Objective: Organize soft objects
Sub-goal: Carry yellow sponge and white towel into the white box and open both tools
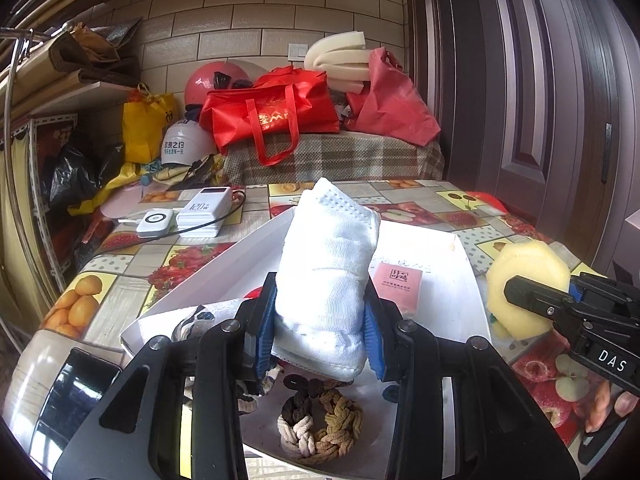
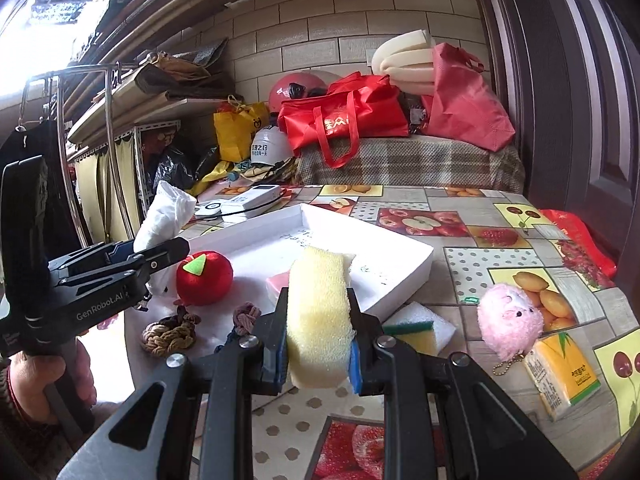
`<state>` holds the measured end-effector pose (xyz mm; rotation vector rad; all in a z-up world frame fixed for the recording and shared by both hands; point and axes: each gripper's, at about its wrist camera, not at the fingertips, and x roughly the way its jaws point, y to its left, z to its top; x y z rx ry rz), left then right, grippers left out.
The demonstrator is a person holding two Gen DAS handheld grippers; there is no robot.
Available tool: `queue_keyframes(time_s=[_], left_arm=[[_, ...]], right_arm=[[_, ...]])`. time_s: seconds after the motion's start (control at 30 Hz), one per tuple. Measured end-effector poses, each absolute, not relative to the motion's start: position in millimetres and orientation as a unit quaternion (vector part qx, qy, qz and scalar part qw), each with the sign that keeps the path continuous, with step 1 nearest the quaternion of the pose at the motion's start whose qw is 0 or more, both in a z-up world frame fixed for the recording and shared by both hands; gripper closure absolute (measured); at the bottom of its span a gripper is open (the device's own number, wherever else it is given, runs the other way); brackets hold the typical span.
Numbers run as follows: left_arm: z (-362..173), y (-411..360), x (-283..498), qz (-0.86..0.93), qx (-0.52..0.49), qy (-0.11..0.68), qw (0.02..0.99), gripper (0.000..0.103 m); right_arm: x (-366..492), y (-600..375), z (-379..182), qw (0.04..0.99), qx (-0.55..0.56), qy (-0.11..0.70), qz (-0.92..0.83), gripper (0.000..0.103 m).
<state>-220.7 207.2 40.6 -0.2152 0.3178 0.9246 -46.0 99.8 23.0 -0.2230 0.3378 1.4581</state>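
Observation:
My left gripper (image 1: 320, 316) is shut on a folded white towel (image 1: 332, 256) and holds it upright above the white tray (image 1: 460, 280); it also shows in the right wrist view (image 2: 164, 216). My right gripper (image 2: 318, 340) is shut on a yellow sponge (image 2: 320, 312) at the tray's near edge; the sponge also shows in the left wrist view (image 1: 528, 280). In the tray lie a red plush apple (image 2: 205, 278), a braided rope ring (image 1: 320, 424), a knotted hair tie (image 2: 246, 316) and a pink packet (image 1: 398, 280).
On the fruit-print tablecloth right of the tray lie a pink plush (image 2: 510, 320), a yellow-green scrub sponge (image 2: 416, 330) and a tissue pack (image 2: 560, 376). A power bank (image 1: 206, 210) and charger lie at the far left. Red bags (image 1: 276, 116) sit behind.

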Motion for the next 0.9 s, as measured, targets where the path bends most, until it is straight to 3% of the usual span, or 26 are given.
queue_keyframes(time_s=[0.23, 0.6, 0.9], left_arm=[[41, 221, -217, 0.449, -0.104, 0.158, 0.873, 0.066], [33, 257, -211, 0.441, -0.148, 0.189, 0.865, 0.066], [34, 257, -209, 0.447, -0.142, 0.189, 0.863, 0.066]], right_arm=[[-70, 126, 21, 0.713, -0.125, 0.152, 0.674, 0.081], [-94, 172, -1, 0.65, -0.253, 0.199, 0.688, 0.081], [-44, 192, 4, 0.699, -0.176, 0.254, 0.645, 0.081]])
